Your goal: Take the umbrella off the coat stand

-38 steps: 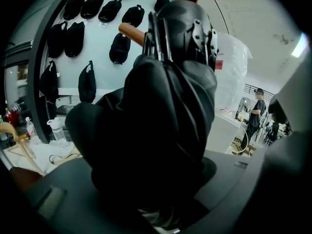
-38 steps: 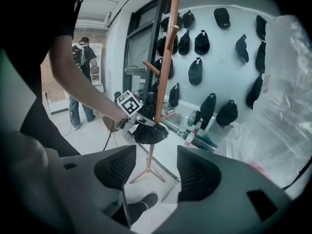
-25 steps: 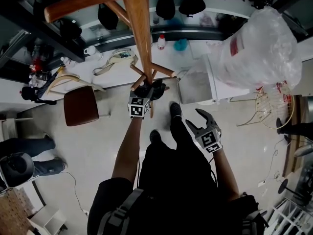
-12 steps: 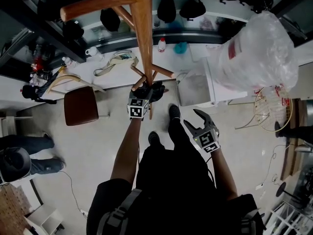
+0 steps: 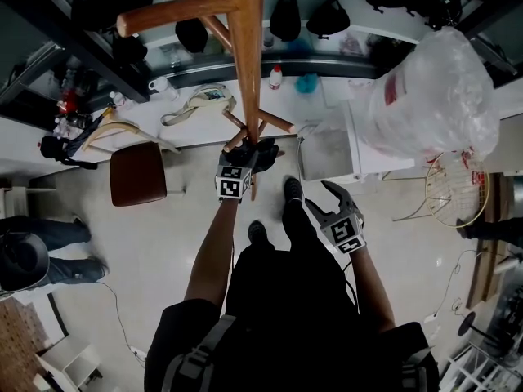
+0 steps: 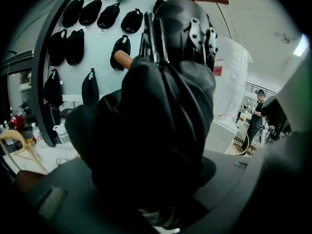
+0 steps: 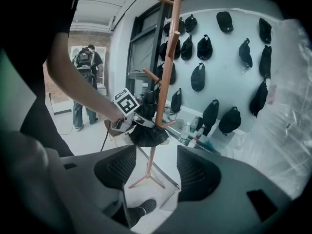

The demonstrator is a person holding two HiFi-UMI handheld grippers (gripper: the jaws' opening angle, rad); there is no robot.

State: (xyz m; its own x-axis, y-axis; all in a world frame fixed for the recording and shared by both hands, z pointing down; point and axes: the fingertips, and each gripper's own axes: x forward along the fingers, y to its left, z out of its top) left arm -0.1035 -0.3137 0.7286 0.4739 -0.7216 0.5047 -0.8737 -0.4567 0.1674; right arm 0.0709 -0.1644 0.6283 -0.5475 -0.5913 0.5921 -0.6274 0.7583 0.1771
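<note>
The wooden coat stand rises in front of me, its pole running up past several pegs. A black folded umbrella hangs at a low peg. My left gripper is shut on the umbrella, whose bunched fabric fills the left gripper view. The right gripper view shows that grip from the side, the umbrella flaring below the left gripper. My right gripper hangs open and empty to the right, its pads wide apart, pointing at the stand.
A brown stool stands left of the stand and a white cabinet right of it. A big clear plastic-wrapped bundle and a wire basket sit at the right. Black caps hang on the wall. A person is at far left.
The head camera has shifted slightly. Both grippers and the umbrella keep their places.
</note>
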